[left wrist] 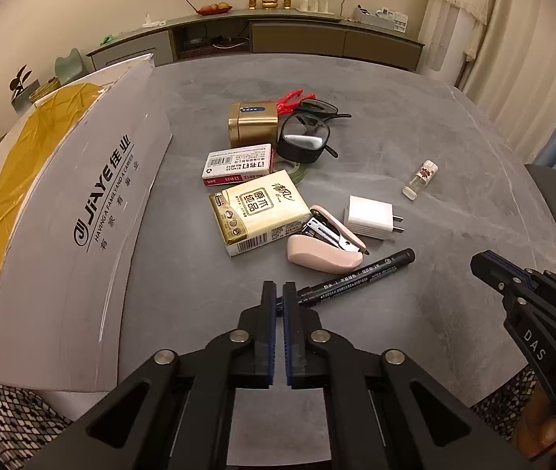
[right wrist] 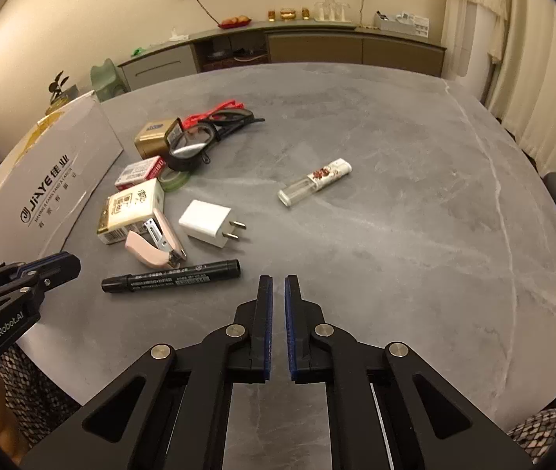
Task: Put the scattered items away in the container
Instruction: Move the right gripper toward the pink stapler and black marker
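On the table (right wrist: 395, 156), the cardboard box (left wrist: 82, 203) stands at the left. Right of it the tissue pack (left wrist: 256, 209) lies before the staple box (left wrist: 237, 163); stapler (left wrist: 327, 241), charger (left wrist: 370, 217) and marker (left wrist: 356, 276) lie nearer, and the small bottle (right wrist: 315, 181) lies well apart at the right.

Worktop (right wrist: 395, 196): grey, marbled with pale veins. Left tool (left wrist: 279, 293) and right tool (right wrist: 278, 286): black bodies, blue pads on the inner finger faces. Marker (right wrist: 172, 276), just ahead-left of the right tool: black with white print. Stapler (left wrist: 323, 248): pale pink with a silver metal core. Charger (left wrist: 370, 217): plain white. Tissue pack (left wrist: 260, 211): cream with gold trim. Staple box (left wrist: 237, 164): white and red. Tin (left wrist: 253, 123): gold. Clip (left wrist: 289, 100): red. Vial (right wrist: 315, 182): clear, white cap, red floral label. Container (left wrist: 82, 235), left of the left tool: grey wall with black lettering, yellow lining. Sleeve (left wrist: 8, 423): black-and-white lattice pattern.
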A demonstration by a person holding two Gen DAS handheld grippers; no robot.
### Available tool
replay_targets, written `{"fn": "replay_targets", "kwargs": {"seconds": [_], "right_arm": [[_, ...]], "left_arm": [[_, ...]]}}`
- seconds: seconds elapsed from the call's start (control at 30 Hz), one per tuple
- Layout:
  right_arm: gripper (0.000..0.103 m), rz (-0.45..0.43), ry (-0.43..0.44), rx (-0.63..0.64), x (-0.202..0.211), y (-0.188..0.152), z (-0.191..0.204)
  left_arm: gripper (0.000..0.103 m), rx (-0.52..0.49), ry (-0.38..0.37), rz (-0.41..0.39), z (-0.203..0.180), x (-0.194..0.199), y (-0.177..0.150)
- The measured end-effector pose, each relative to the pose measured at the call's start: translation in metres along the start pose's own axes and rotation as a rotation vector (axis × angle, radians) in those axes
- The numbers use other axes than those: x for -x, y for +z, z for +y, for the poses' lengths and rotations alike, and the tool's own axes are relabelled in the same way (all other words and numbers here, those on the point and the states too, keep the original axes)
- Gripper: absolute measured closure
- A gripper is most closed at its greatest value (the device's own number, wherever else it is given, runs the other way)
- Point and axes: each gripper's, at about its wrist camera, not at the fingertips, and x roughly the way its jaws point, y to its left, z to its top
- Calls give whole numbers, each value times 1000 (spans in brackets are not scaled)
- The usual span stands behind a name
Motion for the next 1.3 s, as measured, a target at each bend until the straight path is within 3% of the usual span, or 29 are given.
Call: {"fn": "replay_targets", "kwargs": {"seconds": [0.33, 0.47, 0.5, 0.53, 0.57, 0.6, 0.67, 0.77, 0.9, 1.13, 1.3], "right_arm": [[97, -37, 61, 53, 8, 4, 21], [94, -37, 79, 59, 7, 5, 25], [89, -36, 85, 57, 6, 6, 26], [82, -36, 93, 55, 6, 6, 26], [64, -37, 98, 53, 6, 7, 27], [54, -42, 102, 50, 6, 7, 27], [53, -40, 111, 50, 4, 9, 28], [51, -20, 121, 51, -2, 14, 31], [49, 4, 136, 52, -13, 20, 36], [48, 38, 127, 100, -37, 29, 47], [48, 72, 114, 95, -52, 26, 38]], "left_arm": [[103, 14, -21, 6, 4, -1, 3], [100, 19, -29, 14, 7, -3, 3], [99, 20, -27, 16, 7, -4, 3], [93, 22, -28, 19, 8, -6, 3], [83, 23, -33, 21, 9, -7, 3], [75, 25, -39, 19, 9, -7, 3], [48, 32, -53, 5, 12, -7, 3], [37, 30, -66, -26, 16, -3, 3], [32, 43, -92, -37, 23, -6, 4], [31, 69, -184, 11, 27, -24, 3], [31, 54, -181, 34, 24, -37, -1]]}}
